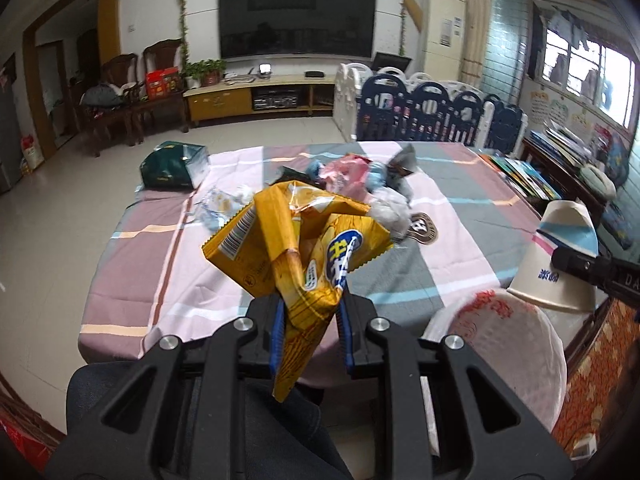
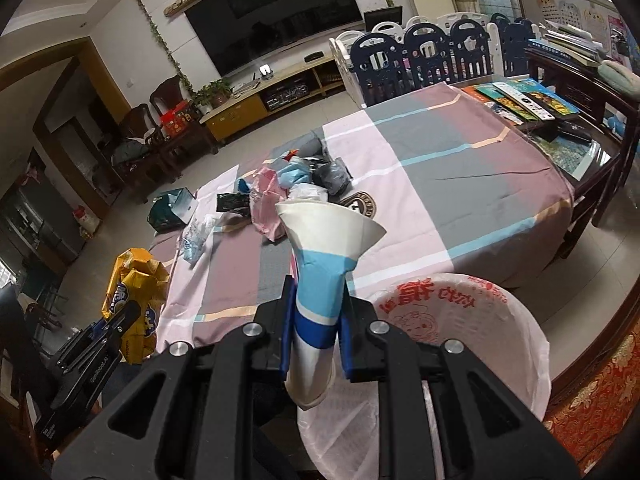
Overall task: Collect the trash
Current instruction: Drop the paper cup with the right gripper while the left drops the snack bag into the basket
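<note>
While yellow snack wrapper is pinched between narrow fingers of left gripper at lower centre of left view, crushed paper cup is clamped by right gripper. White bag-lined bin is seen lower right. Remaining trash pile is left mid-frame on striped tablecloth.

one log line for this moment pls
left gripper: shut on yellow wrapper | right gripper: shut on paper cup | bin bag: below right gripper | table: trash remains
</note>
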A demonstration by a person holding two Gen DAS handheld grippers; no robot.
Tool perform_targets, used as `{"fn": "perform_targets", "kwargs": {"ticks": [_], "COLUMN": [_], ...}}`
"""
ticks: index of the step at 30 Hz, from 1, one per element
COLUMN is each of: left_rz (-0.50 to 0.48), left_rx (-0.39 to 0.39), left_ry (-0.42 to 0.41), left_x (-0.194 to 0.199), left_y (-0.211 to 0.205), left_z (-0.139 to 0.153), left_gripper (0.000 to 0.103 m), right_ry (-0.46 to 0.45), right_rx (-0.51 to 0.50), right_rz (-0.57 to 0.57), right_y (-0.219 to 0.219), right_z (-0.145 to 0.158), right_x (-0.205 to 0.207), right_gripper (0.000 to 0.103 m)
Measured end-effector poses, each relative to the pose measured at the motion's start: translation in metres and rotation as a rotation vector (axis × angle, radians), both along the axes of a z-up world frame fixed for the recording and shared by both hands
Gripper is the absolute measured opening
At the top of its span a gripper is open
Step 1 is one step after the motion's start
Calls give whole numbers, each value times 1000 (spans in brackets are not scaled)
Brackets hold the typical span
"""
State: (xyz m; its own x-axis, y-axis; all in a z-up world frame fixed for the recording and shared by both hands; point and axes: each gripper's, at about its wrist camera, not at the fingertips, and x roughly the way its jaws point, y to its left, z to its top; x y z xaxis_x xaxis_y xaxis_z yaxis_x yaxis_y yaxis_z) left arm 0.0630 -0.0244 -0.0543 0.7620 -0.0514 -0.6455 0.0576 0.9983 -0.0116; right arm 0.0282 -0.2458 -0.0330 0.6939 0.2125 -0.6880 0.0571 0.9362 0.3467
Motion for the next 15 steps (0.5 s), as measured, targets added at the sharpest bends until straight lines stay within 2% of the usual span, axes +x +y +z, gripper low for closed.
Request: {"fn": "perform_targets", "kwargs": {"ticks": [8, 15], "left_rz": [-39, -81], "left_rx": [19, 1], "left_ry": [-19, -15], "left_x": [-10, -15], "left_y": [-18, -30], "left_z": [5, 7], "left_gripper": [23, 23], "right_ry": [102, 250], "right_rx": [-42, -42], "right_rz": [-106, -184], "right_y": [-43, -67], "right_z": [-36, -95], "right_x": [-20, -29], "right_gripper": [20, 20]}}
